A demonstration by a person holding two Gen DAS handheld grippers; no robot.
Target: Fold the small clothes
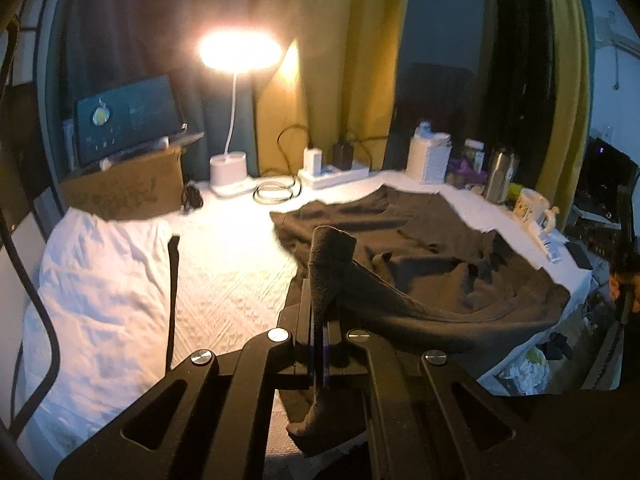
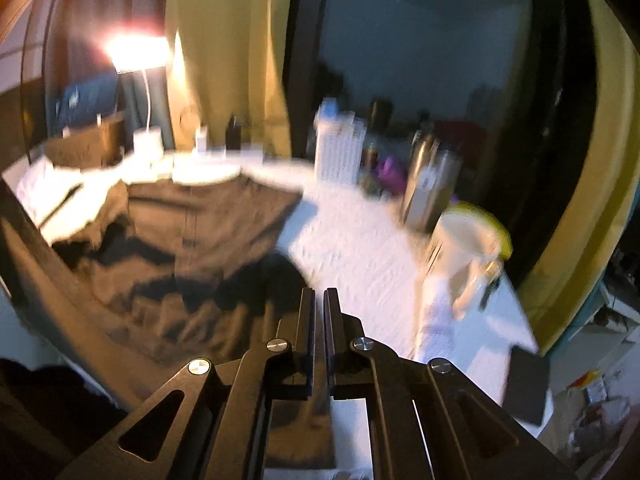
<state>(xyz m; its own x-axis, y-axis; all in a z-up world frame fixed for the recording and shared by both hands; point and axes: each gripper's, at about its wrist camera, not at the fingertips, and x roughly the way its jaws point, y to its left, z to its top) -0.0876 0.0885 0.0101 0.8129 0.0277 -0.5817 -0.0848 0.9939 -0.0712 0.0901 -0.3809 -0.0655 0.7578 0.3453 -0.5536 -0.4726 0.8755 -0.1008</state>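
Dark fabric is being pinched in the left hand-held gripper point(image 1: 318, 320), jaws closed tight on a bunched edge of the brown garment point(image 1: 420, 256); one tuft is sticking up past the fingertips and a tail is hanging below them. From that grip a taut ridge of cloth is being drawn toward the rest of the garment, which is lying spread and rumpled on the white-covered counter point(image 1: 232, 264). Lifting an edge like this is judged to be the start of a fold, with the bulk being left flat as an anchor.

Left gripper is being held above the counter, angled down and forward, near the garment's near-left edge.

Right hand-held gripper point(image 2: 318, 308) is being held with only a narrow slit between its fingers, nothing caught in it, over the garment's near-right edge where dark cloth point(image 2: 208, 232) is meeting white cover. Right view is being smeared by motion blur, so contact cannot be told. Mug point(image 2: 468, 248) and steel bottle point(image 2: 428, 184) are standing just off the right side; lamp point(image 1: 230, 160) and white shirt point(image 1: 100, 280) are sitting to the left, apart from the working area.
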